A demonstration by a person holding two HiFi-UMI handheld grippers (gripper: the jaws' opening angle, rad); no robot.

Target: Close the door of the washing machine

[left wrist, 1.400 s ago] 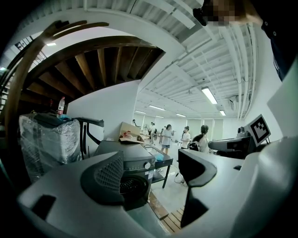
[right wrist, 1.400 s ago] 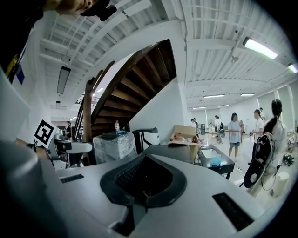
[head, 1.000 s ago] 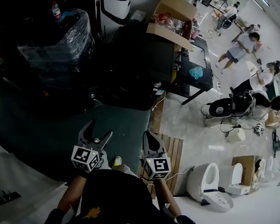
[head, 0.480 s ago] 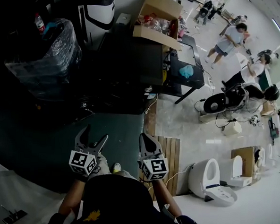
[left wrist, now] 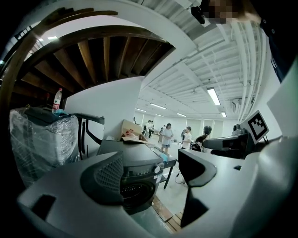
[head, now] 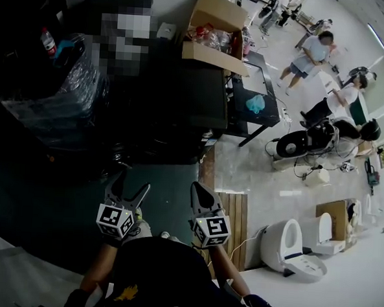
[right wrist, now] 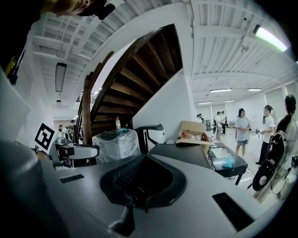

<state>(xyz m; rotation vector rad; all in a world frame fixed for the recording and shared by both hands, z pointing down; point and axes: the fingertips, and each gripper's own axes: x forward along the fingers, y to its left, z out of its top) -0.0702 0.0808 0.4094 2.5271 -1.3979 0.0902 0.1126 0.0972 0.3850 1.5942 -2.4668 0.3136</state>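
Head view, what's entered?

— Item: washing machine (head: 186, 97), dark, centre of frame, above both grippers and apart from them. Item: left gripper (head: 130, 186), lower centre-left, jaws spread, nothing in them. Item: right gripper (head: 196, 189), just right of it, jaws pressed together, empty. Item: cardboard box (head: 216, 28), open, top centre, at the machine's far edge. Item: plastic-wrapped bundle (head: 53, 92), left of the machine. Item: wooden pallet (head: 232, 214), lower right of centre.

Left gripper view?

— Left gripper (left wrist: 149, 179): two jaws wide apart across the lower frame. Washing machine (left wrist: 135, 169): shows in the gap, well beyond the jaws, untouched. Its round front is dark, and I cannot tell how the door stands. Cardboard box (left wrist: 132, 135): centre, behind the machine's top. Plastic-wrapped bundle (left wrist: 42, 139): left, with a bottle (left wrist: 57, 98) on it.

Right gripper view?

— Right gripper (right wrist: 139, 188): jaws closed on each other at bottom centre, holding nothing. Washing machine (right wrist: 186, 155): only its flat dark top shows, right of centre, beyond the jaws. Cardboard box (right wrist: 193, 132): at its far edge. Wooden staircase (right wrist: 135, 79): upper centre.
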